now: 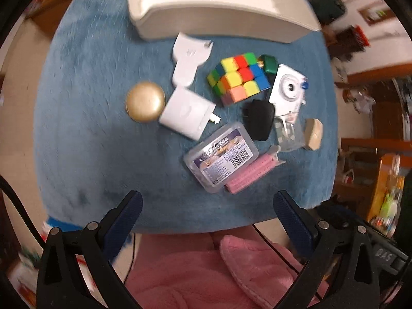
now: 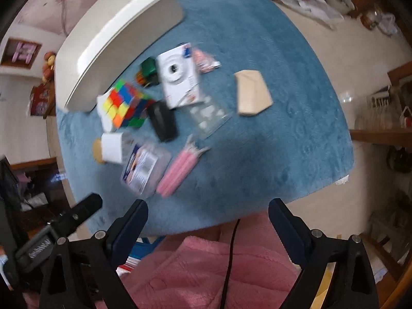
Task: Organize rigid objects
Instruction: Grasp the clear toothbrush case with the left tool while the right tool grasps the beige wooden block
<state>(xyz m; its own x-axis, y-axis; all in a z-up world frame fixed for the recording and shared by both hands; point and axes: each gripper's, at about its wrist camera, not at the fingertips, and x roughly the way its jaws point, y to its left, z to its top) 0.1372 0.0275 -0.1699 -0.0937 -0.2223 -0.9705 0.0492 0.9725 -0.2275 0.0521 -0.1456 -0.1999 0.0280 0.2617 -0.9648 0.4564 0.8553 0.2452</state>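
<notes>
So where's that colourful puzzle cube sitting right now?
The puzzle cube lies on the blue mat, in front of the white tray, between the white plug and the small white camera.

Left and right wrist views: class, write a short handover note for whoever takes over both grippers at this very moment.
Left gripper: open, empty, hovering at the near edge of the blue mat.
Right gripper: open, empty, also at the near edge.
Things: cube, toy camera, gold disc, white charger, black adapter, clear labelled case, pink item and tan block all lie loose on the mat.
White bin stands at the far side.
Done: nothing visibly sorted.
Left: everything.
</notes>
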